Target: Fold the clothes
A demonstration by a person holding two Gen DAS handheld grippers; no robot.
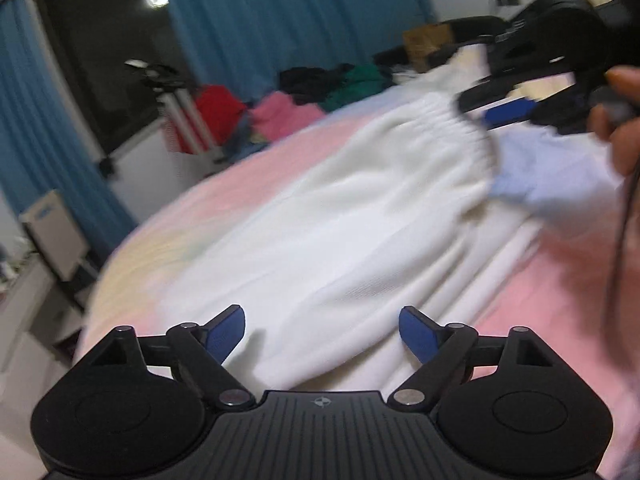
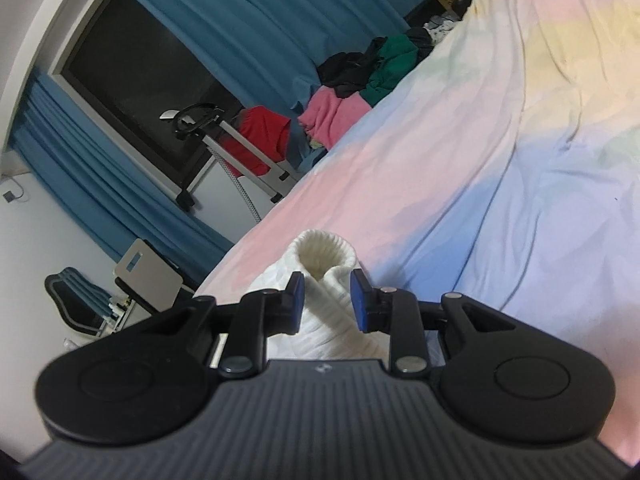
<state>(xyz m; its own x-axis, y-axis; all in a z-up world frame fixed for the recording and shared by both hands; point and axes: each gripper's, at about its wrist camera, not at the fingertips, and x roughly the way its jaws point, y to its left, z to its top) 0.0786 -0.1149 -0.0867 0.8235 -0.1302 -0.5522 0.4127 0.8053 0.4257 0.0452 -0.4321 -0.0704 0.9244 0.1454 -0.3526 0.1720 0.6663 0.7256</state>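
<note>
A white knitted garment (image 1: 340,208) lies stretched across the pastel bedsheet (image 1: 224,196). My left gripper (image 1: 322,332) hovers just over its near end, blue pads spread wide and touching nothing. At the upper right, my right gripper (image 1: 488,110) holds the garment's ribbed edge, with a person's hand (image 1: 616,128) behind it. In the right wrist view, the right gripper (image 2: 328,300) is shut on a bunched ribbed fold of the white garment (image 2: 324,256), a blue pad pressing each side. That view hides the rest of the garment.
A pile of pink, red, green and black clothes (image 2: 352,80) sits at the bed's far edge. A metal stand (image 2: 224,148) is beside the bed, in front of a dark window with blue curtains (image 2: 256,12). A cardboard box (image 1: 426,42) stands at the far end.
</note>
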